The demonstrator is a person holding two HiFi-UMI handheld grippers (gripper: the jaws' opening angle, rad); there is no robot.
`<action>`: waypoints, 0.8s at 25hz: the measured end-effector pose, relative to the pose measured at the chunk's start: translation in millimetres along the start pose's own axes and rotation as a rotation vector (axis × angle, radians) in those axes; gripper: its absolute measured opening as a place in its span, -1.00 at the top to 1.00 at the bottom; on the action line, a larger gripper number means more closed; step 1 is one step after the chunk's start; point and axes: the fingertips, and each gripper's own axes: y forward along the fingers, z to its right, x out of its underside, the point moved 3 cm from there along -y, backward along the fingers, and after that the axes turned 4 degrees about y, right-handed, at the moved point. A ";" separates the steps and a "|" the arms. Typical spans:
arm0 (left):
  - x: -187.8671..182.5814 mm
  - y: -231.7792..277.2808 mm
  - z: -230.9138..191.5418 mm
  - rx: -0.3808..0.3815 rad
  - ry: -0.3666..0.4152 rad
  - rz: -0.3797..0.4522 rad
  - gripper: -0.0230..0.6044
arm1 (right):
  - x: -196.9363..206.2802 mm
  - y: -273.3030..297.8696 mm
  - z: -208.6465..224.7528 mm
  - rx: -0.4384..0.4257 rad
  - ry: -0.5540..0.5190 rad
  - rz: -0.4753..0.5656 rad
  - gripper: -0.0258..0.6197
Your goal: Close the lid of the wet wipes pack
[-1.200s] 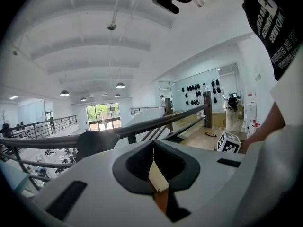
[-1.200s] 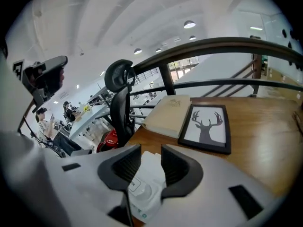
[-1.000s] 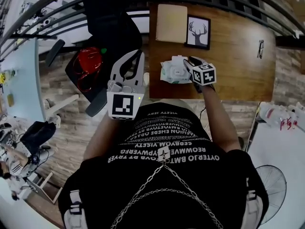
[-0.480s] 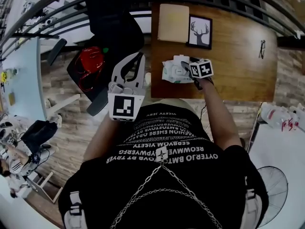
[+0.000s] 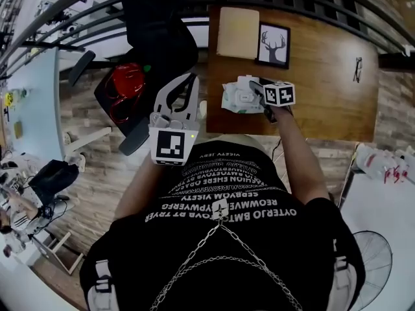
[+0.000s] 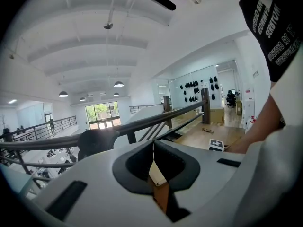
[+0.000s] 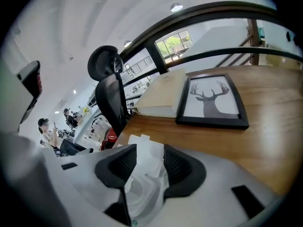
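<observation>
The wet wipes pack [image 5: 238, 97] lies on the wooden table [image 5: 324, 89] near its front left edge, white and crumpled, with its plastic lid [image 7: 146, 148] raised. My right gripper [image 5: 257, 88] points down at the pack from the right. Its jaws are closing, with the lid and the top of the pack [image 7: 139, 188] between them; I see no firm pinch. My left gripper [image 5: 185, 80] hangs off the table's left side, over the floor, with its jaws together. In the left gripper view the left gripper [image 6: 152, 148] is shut on nothing.
A framed deer picture [image 5: 273, 44] and a beige notebook [image 5: 236, 32] lie behind the pack. Glasses [image 5: 357, 67] rest at the table's far right. A black office chair [image 5: 155, 24] and a red bag [image 5: 126, 86] stand left of the table, with a railing behind.
My right gripper has rolled a little over the pack and its marker cube sits slightly higher in the picture. The left gripper has stayed where it was.
</observation>
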 end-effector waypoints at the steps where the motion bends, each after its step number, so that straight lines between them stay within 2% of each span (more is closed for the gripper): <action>1: -0.9 -0.3 0.9 -0.003 0.001 0.001 0.83 | 0.2 -2.4 -0.6 -0.010 -0.003 0.006 0.36; 12: -12.5 -12.2 17.7 -0.029 0.010 0.021 0.83 | 9.9 -29.9 -19.4 -0.114 -0.020 0.061 0.38; 20: -9.4 -26.8 38.5 -0.052 0.010 0.006 0.83 | 28.5 -35.4 -29.3 -0.187 -0.060 0.031 0.36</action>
